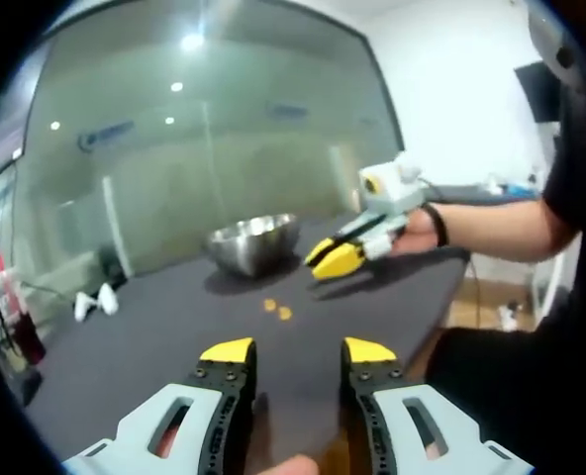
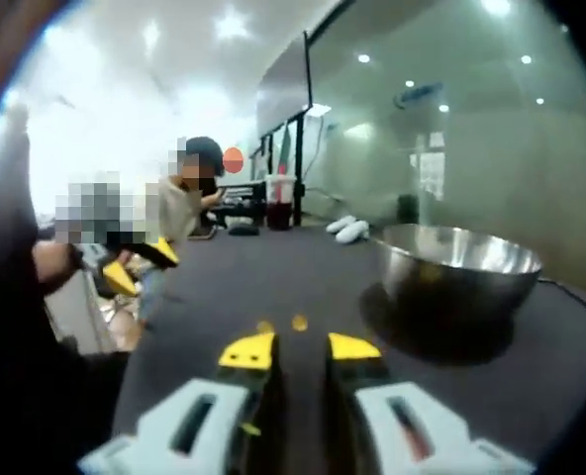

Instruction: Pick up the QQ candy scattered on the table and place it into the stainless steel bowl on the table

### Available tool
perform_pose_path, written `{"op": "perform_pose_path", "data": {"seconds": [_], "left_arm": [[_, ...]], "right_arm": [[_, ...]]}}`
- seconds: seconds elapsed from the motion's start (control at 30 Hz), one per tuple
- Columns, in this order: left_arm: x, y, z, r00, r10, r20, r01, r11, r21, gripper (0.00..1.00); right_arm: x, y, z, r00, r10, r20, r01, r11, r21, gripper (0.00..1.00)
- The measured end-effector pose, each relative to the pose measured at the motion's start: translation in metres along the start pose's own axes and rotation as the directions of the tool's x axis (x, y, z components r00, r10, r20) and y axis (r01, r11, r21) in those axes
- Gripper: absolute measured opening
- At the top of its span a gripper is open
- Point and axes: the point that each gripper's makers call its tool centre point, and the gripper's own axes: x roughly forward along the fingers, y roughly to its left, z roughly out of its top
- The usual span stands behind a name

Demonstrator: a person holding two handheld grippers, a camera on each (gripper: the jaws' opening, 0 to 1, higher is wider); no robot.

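Dark matte worktop (image 1: 154, 336), smooth, cut off at the near edge. A round steel bowl (image 1: 254, 242) with a mirror-bright wall is seen standing on it before a frosted glass wall (image 1: 204, 148); its inside is hidden by the rim.

Two small orange candies (image 1: 277, 309) are seen lying bare on the worktop, just apart from each other, near the bowl and between it and the left hand-held gripper (image 1: 297, 350). Their shape is too small to make out.

Left hand-held gripper: yellow tips on black ribbed jaws, pale grey bodies; jaws held apart, nothing between them.

Right hand-held gripper (image 2: 300, 346): same build, jaws parted, nothing held; the candies (image 2: 299, 323) lie just beyond its tips, one partly hidden by the left tip. In the left gripper view it is seen held low over the worktop beside the bowl.

Two white oblong things (image 1: 95, 302) lie far off, blurred.
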Motion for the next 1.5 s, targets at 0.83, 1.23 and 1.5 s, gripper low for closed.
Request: {"op": "perform_pose_path", "data": {"seconds": [0.83,1.23,1.5], "left_arm": [[-0.004,0.001,0.002,1.000,0.025,0.016,-0.025,1.000,0.013,0.34],[0.000,-0.003,-0.005,1.000,0.001,-0.002,-0.001,1.000,0.015,0.34],[0.001,-0.006,-0.006,1.000,-0.010,-0.007,0.010,1.000,0.023,0.34]], "right_arm": [[0.061,0.005,-0.014,0.994,0.026,-0.102,-0.032,0.998,-0.053,0.17],[0.070,0.009,-0.016,0.991,0.055,-0.124,-0.060,0.997,-0.038,0.09],[0.064,0.004,0.000,0.998,0.018,-0.065,-0.021,0.999,-0.050,0.09]]}}
